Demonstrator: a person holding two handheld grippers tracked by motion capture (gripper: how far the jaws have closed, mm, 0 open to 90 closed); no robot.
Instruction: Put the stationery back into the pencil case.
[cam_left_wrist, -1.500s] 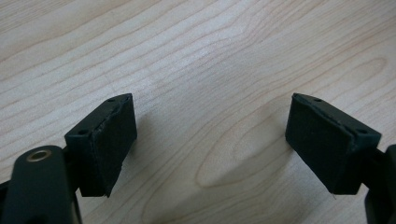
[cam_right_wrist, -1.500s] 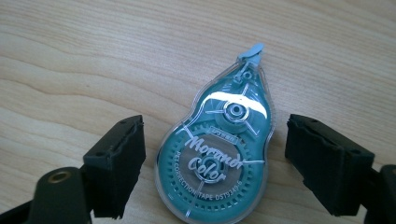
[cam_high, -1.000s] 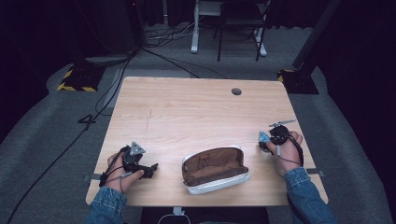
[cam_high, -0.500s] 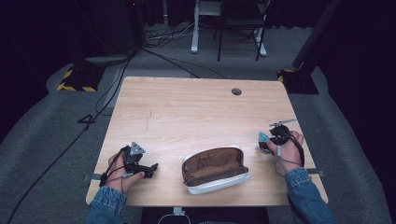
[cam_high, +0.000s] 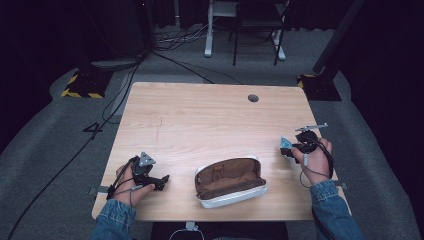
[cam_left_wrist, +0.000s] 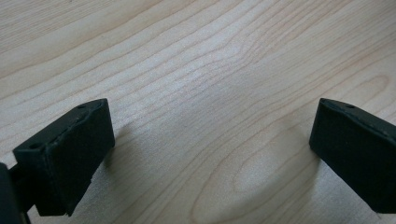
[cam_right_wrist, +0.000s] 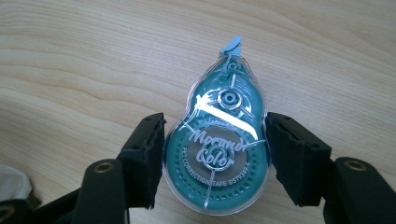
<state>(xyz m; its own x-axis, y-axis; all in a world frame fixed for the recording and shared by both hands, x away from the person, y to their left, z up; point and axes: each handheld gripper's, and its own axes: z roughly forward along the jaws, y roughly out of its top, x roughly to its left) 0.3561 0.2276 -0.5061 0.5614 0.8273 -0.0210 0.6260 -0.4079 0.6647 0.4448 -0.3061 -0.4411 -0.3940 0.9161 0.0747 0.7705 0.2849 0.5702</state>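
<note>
Over pale wood, the right gripper (cam_right_wrist: 215, 158) clamps a teal correction tape (cam_right_wrist: 219, 154) between its jaws.

Teal clear-cased correction tape dispenser (cam_right_wrist: 218, 148), pear-shaped, tip pointed to frame top, clamped at its wide body; seen at right-centre in high view (cam_high: 286, 143).

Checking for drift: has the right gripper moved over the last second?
No. The right gripper, shut on the correction tape, sits at the same spot relative to the table's right edge and the pouch.

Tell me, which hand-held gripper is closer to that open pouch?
Left. The left hand-held gripper sits just left of the pouch; the right hand-held gripper is farther, up-right, clamping correction tape.
</note>
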